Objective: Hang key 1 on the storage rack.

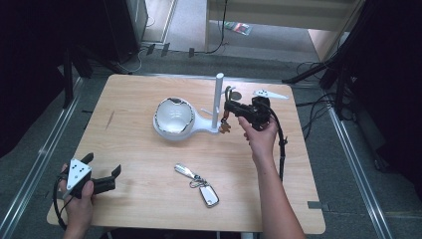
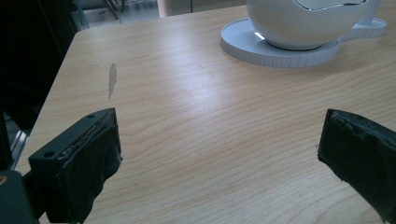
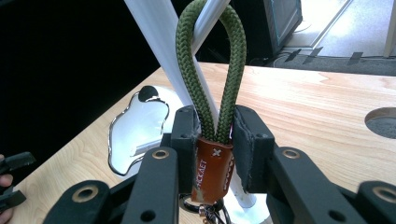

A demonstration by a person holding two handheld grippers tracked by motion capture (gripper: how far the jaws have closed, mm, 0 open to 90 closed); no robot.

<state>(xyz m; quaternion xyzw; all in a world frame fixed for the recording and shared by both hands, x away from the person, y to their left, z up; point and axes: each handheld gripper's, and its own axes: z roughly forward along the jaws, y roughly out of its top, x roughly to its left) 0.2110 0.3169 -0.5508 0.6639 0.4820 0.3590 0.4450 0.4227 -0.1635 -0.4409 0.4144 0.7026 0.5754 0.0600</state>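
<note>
My right gripper (image 1: 228, 108) (image 3: 214, 135) is held up beside the white post (image 1: 218, 99) of a stand. Its jaws are shut on the brown leather tab (image 3: 212, 170) of a keychain. From that tab a green rope loop (image 3: 210, 65) rises, and the white post (image 3: 156, 37) shows behind and through it. A small brown piece (image 1: 225, 128) dangles below the jaws. The stand's white bowl (image 1: 173, 117) (image 2: 299, 23) sits left of the post. My left gripper (image 1: 103, 165) (image 2: 219, 154) rests open at the table's near left corner, with nothing but bare wood between its jaws.
A second set of keys with a silver fob (image 1: 198, 184) lies on the table's near middle. A pale three-cornered plate (image 1: 270, 93) lies at the back right, near a round hole (image 1: 236, 94) in the tabletop. Cables and dark stands surround the table (image 1: 139, 149).
</note>
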